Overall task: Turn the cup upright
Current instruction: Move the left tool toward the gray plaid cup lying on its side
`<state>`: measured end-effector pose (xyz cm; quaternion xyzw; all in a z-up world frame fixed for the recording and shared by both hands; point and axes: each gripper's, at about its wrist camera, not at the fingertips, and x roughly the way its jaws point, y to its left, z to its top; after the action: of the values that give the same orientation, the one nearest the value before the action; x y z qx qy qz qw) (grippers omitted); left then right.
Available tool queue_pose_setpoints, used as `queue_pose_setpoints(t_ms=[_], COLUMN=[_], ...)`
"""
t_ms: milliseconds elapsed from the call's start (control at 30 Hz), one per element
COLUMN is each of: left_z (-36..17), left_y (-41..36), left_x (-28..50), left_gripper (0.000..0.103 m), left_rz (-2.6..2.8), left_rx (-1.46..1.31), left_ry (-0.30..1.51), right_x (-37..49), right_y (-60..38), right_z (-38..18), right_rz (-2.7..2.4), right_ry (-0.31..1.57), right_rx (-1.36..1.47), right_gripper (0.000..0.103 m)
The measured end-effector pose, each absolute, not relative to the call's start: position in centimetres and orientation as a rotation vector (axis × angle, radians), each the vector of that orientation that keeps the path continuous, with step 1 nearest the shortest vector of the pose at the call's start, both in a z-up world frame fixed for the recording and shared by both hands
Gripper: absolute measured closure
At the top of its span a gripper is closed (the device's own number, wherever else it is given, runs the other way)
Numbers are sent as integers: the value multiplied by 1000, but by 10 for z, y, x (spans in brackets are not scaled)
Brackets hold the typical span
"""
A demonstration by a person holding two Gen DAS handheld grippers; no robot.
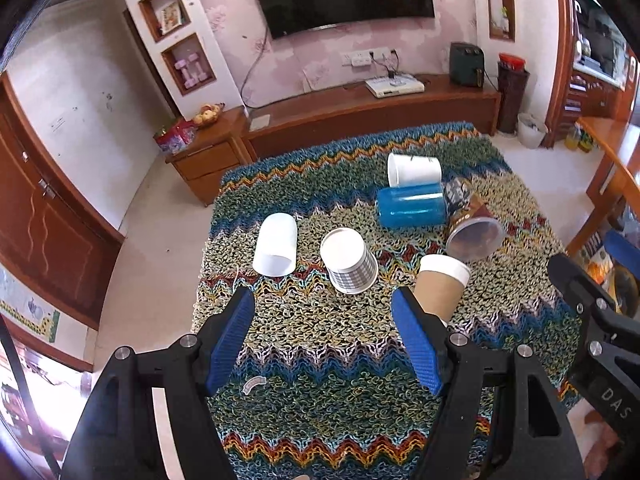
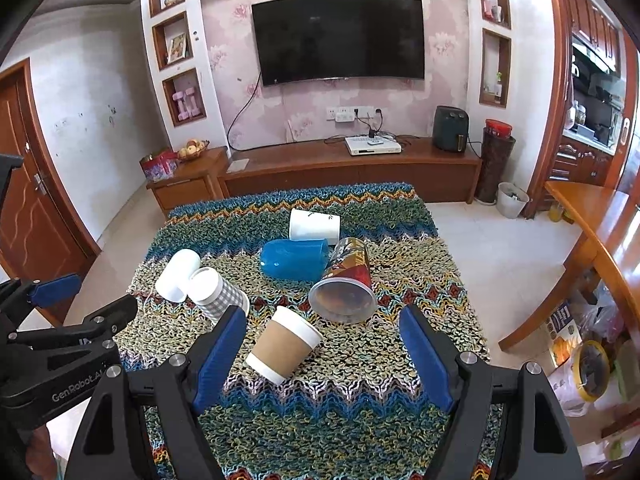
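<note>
- We hold the left gripper (image 1: pixel 322 344) and right gripper (image 2: pixel 322 354) over the counter's near edge, jaws apart, both empty.
- Brown cup (image 2: pixel 285 345) lies tipped near mid-counter, just beside the clear printed cup (image 2: pixel 345 282).
- Risks: thin paper crushing; knitted cloth (image 2: pixel 320 420) snagging a jaw; the cup rolling into neighbours.

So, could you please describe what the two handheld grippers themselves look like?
Both are alike: the left gripper and right gripper have black angular frames with silver bolt heads, and each finger carries a ribbed blue pad. White lettering shows on the bodies: "GenRobot.AI" on the left, seen from the right wrist, and "DAS" on the right. No cables or sleeves visible.
</note>
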<state>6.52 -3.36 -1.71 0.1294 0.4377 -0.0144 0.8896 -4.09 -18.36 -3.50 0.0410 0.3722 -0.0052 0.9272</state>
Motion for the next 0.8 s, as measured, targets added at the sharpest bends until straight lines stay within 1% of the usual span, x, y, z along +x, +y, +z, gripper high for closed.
queue_pose_setpoints(t_ms=[300, 467, 667, 800], left_z=[-31, -42, -66, -92], left_y=[-32, -42, -63, -80], left_x=[107, 137, 178, 209], left_gripper=[29, 29, 29, 29], left_rz=[-44, -68, -122, -157], left_rx=[353, 465, 565, 620], left_ry=[988, 1029, 1111, 1178], right_x=[-11, 0, 8, 13], right_y=[-187, -190, -191, -191], right_z=[-55, -71, -88, -97], right_rz=[-13, -12, -8, -11], right_ry=[797, 834, 874, 894], right_rx=[90, 107, 113, 116], right_gripper=[23, 23, 23, 23])
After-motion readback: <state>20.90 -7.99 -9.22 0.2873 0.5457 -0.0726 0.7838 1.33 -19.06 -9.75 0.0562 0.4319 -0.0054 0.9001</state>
